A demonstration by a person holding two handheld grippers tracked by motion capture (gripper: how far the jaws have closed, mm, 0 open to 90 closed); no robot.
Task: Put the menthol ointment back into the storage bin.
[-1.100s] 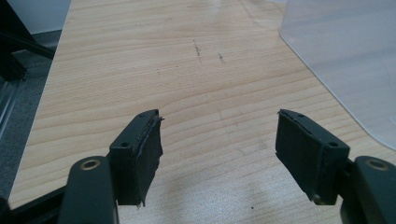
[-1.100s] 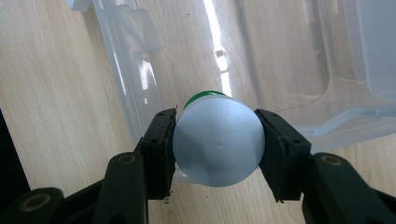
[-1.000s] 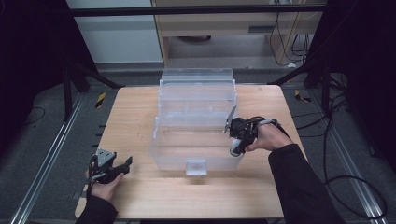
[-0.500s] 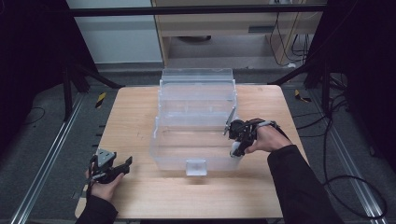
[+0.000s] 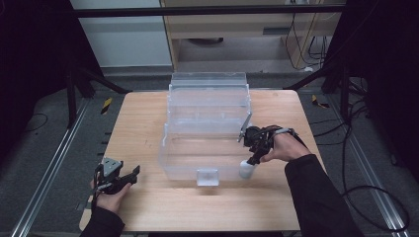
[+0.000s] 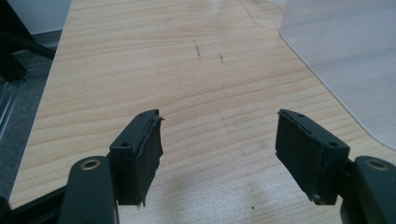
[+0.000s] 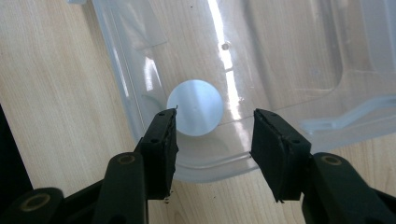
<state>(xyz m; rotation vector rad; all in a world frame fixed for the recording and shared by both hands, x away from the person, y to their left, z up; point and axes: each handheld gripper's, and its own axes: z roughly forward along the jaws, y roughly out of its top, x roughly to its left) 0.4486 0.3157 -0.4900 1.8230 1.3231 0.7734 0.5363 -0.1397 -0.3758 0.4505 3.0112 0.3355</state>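
The wooden tabletop [image 5: 148, 128] carries a clear plastic bin [image 5: 207, 123] at its middle, and bare wood stays free at 9 o'clock of it. The right hand-held gripper [image 5: 251, 159] hangs over the bin's near right corner, at about 4 o'clock; its jaws stand apart and grip nothing, above a small white round object [image 7: 194, 107] inside the bin. The left hand-held gripper [image 5: 129, 177] is at 7 o'clock, wide open and holding nothing over bare wood.

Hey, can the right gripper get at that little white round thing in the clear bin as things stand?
Probably yes. The right gripper hangs open just above the white round object in the clear bin's near corner; the bin is open-topped, with nothing between.
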